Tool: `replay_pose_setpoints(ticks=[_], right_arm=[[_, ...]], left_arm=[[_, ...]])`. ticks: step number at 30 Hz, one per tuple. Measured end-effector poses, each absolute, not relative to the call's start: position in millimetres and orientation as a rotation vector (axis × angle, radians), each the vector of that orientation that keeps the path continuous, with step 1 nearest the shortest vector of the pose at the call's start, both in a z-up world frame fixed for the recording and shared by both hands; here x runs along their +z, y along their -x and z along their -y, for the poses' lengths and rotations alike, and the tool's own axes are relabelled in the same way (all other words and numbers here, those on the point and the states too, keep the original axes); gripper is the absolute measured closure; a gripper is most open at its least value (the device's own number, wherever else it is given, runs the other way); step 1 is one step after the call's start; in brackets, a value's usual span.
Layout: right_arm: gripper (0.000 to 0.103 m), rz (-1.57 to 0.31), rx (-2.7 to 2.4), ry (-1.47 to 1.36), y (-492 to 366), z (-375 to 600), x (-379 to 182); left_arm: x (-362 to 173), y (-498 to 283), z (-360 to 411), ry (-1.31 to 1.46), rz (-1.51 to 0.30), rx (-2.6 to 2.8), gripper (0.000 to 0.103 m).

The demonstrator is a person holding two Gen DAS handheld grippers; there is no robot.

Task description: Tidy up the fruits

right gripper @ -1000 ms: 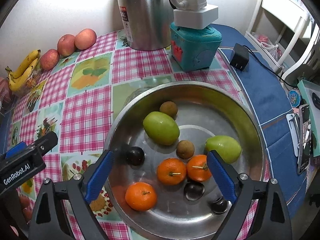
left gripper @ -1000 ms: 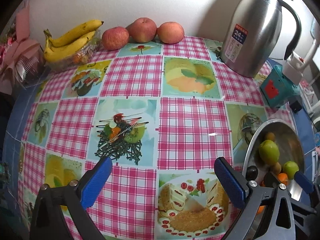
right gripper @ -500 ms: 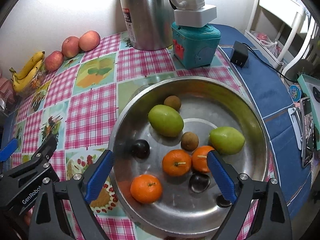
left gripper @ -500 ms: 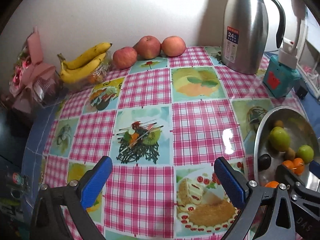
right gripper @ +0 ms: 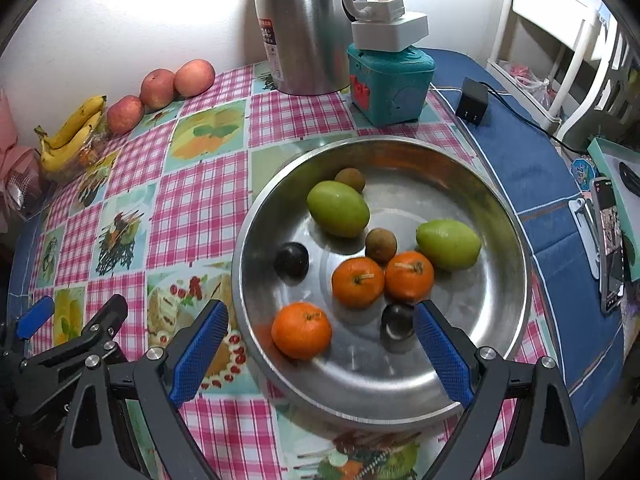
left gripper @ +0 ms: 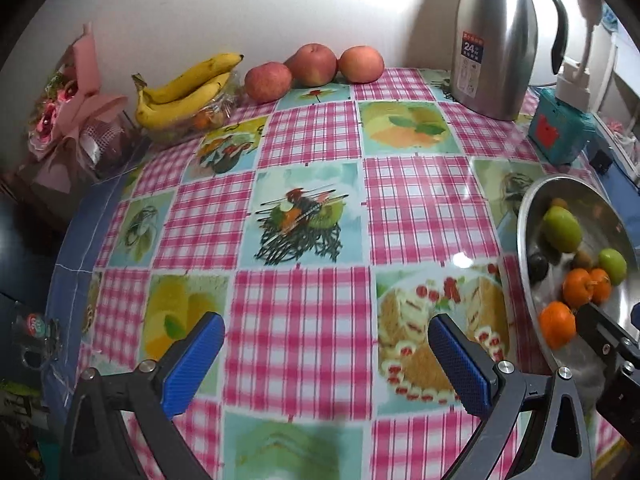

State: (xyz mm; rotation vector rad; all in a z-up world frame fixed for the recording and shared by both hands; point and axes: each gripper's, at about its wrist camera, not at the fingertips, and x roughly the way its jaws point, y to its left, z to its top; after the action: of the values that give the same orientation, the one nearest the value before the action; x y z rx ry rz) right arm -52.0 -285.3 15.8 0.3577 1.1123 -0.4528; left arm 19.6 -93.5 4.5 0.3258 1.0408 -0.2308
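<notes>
A steel basin (right gripper: 500, 216) on the checked tablecloth holds three oranges (right gripper: 302, 330), two green fruits (right gripper: 338, 208), two brown kiwis (right gripper: 381, 245) and dark plums (right gripper: 291, 260). My right gripper (right gripper: 320, 344) is open and empty, hovering over the basin's near rim. My left gripper (left gripper: 326, 354) is open and empty above the cloth, left of the basin (left gripper: 532, 200). Three apples (left gripper: 312, 64) and a bunch of bananas (left gripper: 184, 90) lie by the far wall. The left gripper also shows in the right wrist view (right gripper: 76, 316).
A steel thermos jug (left gripper: 496, 36) and a teal box (right gripper: 390, 84) with a white plug stand behind the basin. A pink bouquet (left gripper: 68, 108) lies at far left. A black charger (right gripper: 472, 106) and a phone (right gripper: 608, 248) lie on the blue cloth at right.
Both grippers have drawn back and risen, so more of the table shows. The jaws stayed open. The fruits have not moved.
</notes>
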Motion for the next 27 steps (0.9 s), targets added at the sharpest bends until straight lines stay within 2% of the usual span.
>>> replay_pose_setpoints(ticks=[7, 27], right_arm=[[0.009, -1.111, -0.447, -0.331, 80, 265, 25], [0.009, -1.13, -0.468, -0.268, 113, 239, 26]], left_arm=[[30, 15, 76, -0.349, -1.022, -0.244, 0.0], [15, 39, 36, -0.285, -1.127, -0.214, 0.0]])
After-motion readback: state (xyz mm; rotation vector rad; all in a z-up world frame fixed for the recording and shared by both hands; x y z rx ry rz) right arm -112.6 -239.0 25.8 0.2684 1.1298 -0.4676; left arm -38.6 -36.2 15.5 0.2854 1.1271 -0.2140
